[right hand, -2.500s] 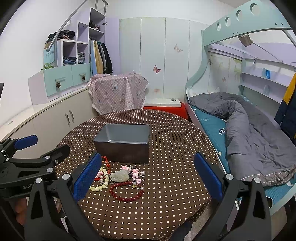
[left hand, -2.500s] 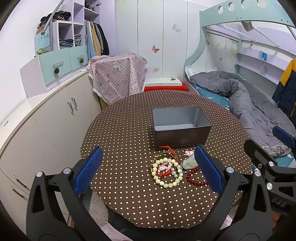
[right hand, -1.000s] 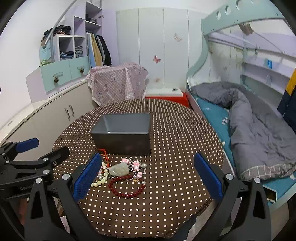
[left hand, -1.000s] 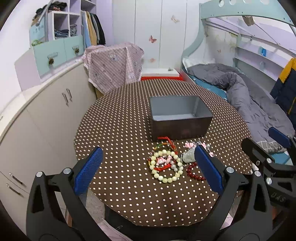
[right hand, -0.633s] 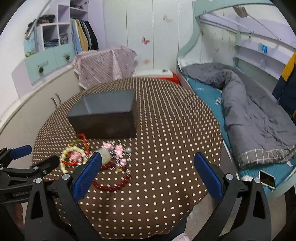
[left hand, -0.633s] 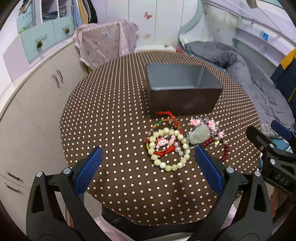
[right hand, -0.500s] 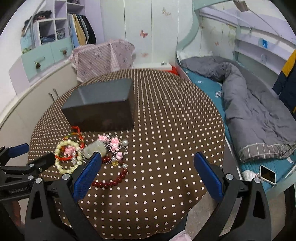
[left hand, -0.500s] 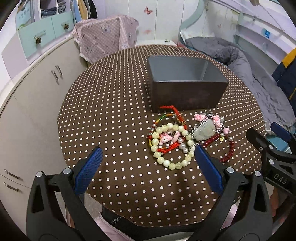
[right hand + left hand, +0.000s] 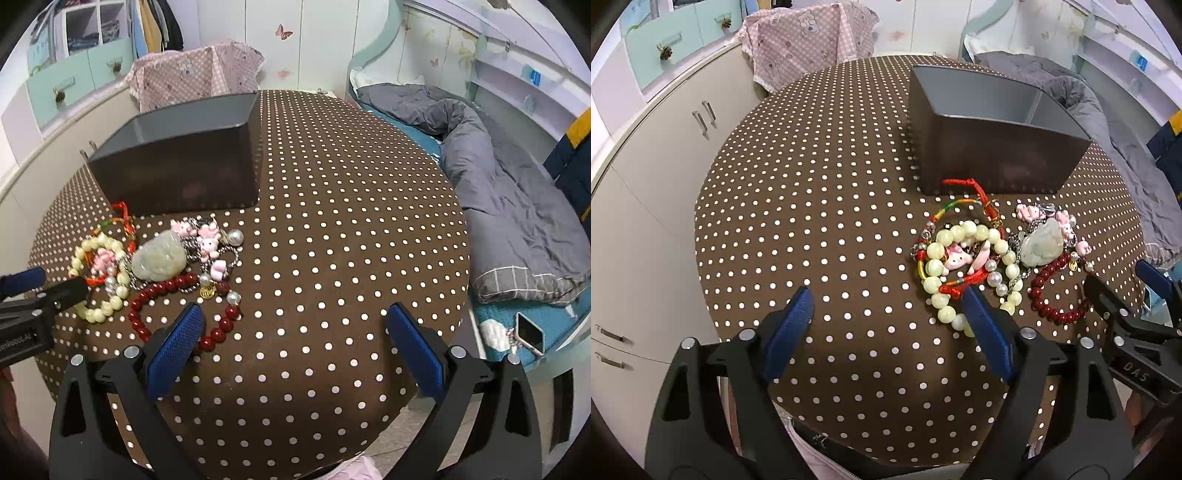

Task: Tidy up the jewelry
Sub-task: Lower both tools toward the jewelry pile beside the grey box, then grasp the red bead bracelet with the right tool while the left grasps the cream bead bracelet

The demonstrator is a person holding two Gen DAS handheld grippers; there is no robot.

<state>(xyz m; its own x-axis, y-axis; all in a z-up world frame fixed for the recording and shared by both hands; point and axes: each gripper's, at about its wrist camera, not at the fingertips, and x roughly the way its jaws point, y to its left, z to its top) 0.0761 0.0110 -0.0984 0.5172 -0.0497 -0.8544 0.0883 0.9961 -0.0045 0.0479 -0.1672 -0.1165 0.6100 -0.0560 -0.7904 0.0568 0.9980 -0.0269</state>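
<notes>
**Both tongs over the jewelry pile, nothing gripped yet**

Left gripper (image 9: 886,306): jaws closing, still fairly wide, only bare tablecloth between the pads. Its right pad overlaps the near edge of the pale green bead bracelet (image 9: 964,266), so the pile sits ahead and to the right of the tongs' centre, not between them. Contact with the beads: cannot tell.

Right gripper (image 9: 295,328): jaws wide apart, empty. Its left pad lies over the near arc of the dark red bead bracelet (image 9: 177,295); the pile is ahead and to its left.

The pile lies between the two tongs, just in front of the dark open box (image 9: 993,147) on the polka-dot table (image 9: 812,206). The jade pendant (image 9: 159,260) is in the middle of the heap. Judgement: left hand is nearer the green beads, right nearer the red. Bracelets are tangled, so a pinch may drag neighbours.
</notes>
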